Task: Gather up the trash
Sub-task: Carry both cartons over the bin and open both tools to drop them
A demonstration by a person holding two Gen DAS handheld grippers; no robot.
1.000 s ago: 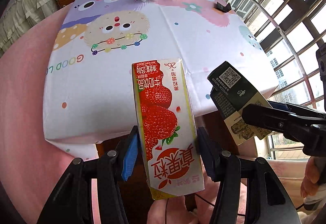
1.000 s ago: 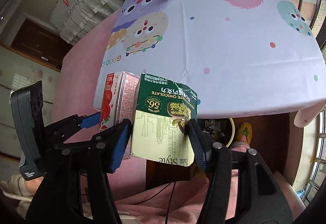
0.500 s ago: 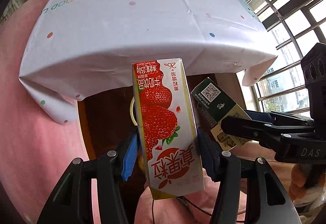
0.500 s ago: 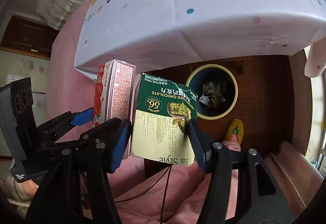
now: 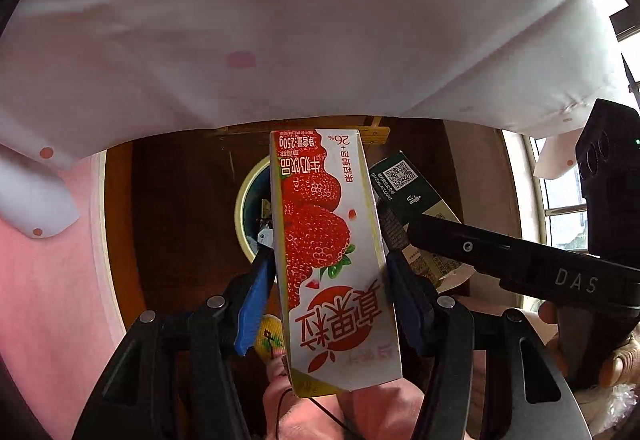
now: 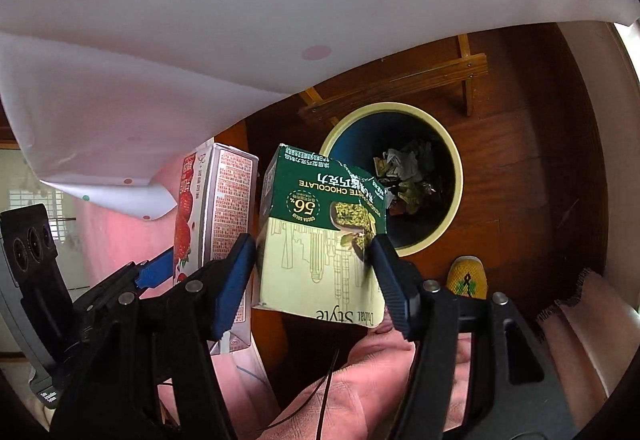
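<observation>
My left gripper [image 5: 326,272] is shut on a strawberry milk carton [image 5: 328,240], red and white, held upright. My right gripper [image 6: 310,260] is shut on a green chocolate box [image 6: 320,236] with a torn top. In the right wrist view the milk carton [image 6: 216,216] hangs just left of the box. The chocolate box [image 5: 412,200] shows right of the carton in the left wrist view. A trash bin [image 6: 444,152] with a cream rim and blue inside stands on the floor below, holding crumpled wrappers. The bin [image 5: 244,208] is mostly hidden behind the carton in the left wrist view.
A white tablecloth [image 6: 200,20] with coloured dots hangs over the table edge just above both grippers. Wooden floor [image 6: 532,160] surrounds the bin. A yellow slipper [image 6: 466,276] lies near the bin, and pink-clothed legs [image 6: 360,392] are under the grippers.
Both grippers have dropped below the table edge with their boxes still held. The tabletop has left view and the bin on the floor now lies closer beneath them.
</observation>
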